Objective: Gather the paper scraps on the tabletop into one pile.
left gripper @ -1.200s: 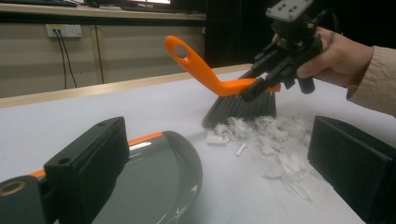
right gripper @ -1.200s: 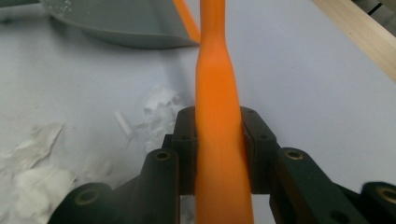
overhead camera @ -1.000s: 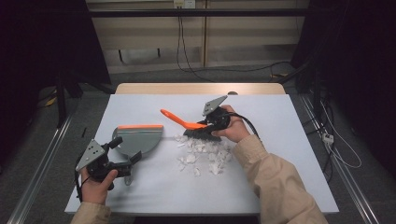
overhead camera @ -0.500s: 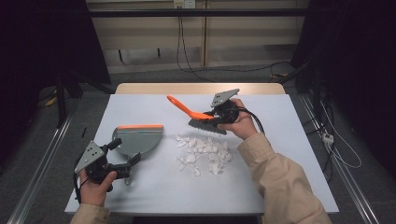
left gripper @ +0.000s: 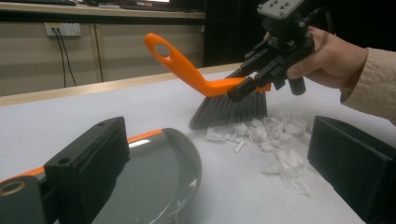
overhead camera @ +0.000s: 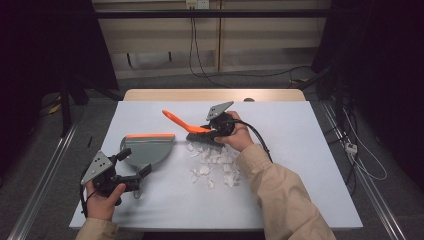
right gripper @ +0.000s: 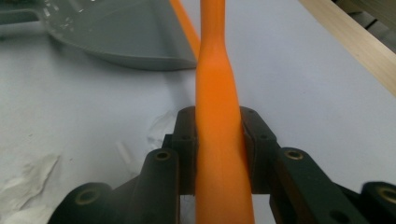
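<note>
Dark curtains and a pale wall with trailing cables are seen behind the white table (overhead camera: 310, 165), on which the work is laid out. At the left, the left gripper (overhead camera: 131, 176) is held low over the near edge; its jaws are seen spread wide in its own view, with nothing pinched between them, and they are aimed at the grey dustpan (overhead camera: 147, 152). The dustpan lies flat, its orange-trimmed back edge facing away from the person and its mouth toward the near side, just beside that gripper. To its right, a scatter of white scraps (overhead camera: 212, 162) is spread on the table. At their far edge the brush (overhead camera: 192, 129) is set, its dark bristles lowered to the table against the scraps. Its long axis runs from the bristles at the right up and leftward, so the orange handle (left gripper: 180, 63) with its hanging hole points toward the far left and is tilted upward. The handle is clamped firmly between the jaws of the right gripper (overhead camera: 212, 131), as shown close in the right gripper view (right gripper: 219, 154). Against half a second before, the brush is found nearer the person and lower, brought from beyond the scraps to their edge; the dustpan and left gripper are unchanged.
</note>
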### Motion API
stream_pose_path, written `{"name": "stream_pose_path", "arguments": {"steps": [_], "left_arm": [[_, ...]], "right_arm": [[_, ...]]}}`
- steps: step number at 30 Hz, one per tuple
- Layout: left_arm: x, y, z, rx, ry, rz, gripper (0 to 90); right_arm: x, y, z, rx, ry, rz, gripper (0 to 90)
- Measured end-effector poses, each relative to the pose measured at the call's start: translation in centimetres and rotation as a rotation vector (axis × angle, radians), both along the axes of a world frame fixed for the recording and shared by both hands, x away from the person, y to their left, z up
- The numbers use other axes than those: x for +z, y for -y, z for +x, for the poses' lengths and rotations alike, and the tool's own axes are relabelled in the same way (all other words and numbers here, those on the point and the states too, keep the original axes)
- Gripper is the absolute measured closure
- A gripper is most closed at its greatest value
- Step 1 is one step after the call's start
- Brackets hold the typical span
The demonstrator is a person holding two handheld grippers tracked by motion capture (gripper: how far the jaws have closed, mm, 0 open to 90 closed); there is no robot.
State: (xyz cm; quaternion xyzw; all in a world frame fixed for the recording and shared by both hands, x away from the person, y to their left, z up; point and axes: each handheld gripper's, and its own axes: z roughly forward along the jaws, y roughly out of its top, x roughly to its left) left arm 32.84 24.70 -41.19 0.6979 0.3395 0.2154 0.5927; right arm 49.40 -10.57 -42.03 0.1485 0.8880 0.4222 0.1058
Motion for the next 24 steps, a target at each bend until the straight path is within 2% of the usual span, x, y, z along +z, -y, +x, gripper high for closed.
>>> {"name": "stream_pose_path", "arguments": {"steps": [7, 11, 12, 14, 17, 20, 24], "left_arm": [[0.0, -0.2, -0.2, 0.006, -0.003, 0.004, 5.0], [0.0, -0.3, -0.2, 0.006, -0.002, 0.003, 5.0], [0.0, -0.3, -0.2, 0.005, -0.003, 0.004, 5.0], [0.0, -0.2, -0.3, 0.005, -0.001, 0.007, 5.0], [0.0, -0.2, -0.3, 0.006, 0.000, 0.000, 5.0], [0.0, -0.2, -0.2, 0.006, 0.000, 0.001, 5.0], [0.0, -0.1, -0.2, -0.002, 0.000, 0.001, 5.0]], "right_arm": [[0.7, 0.9, -1.4, 0.088, -0.031, -0.055, 71.7], [1.3, 1.6, -2.3, 0.108, -0.027, -0.083, 71.7], [1.6, 1.9, -2.5, 0.102, -0.026, -0.092, 71.7], [2.2, 2.5, -2.6, 0.085, -0.014, -0.080, 71.6], [3.5, 3.6, -2.7, 0.031, -0.008, -0.011, 71.6], [4.5, 4.1, -2.9, -0.036, -0.004, 0.017, 71.6], [5.5, 4.6, -3.5, -0.097, 0.003, 0.062, 71.6]]}}
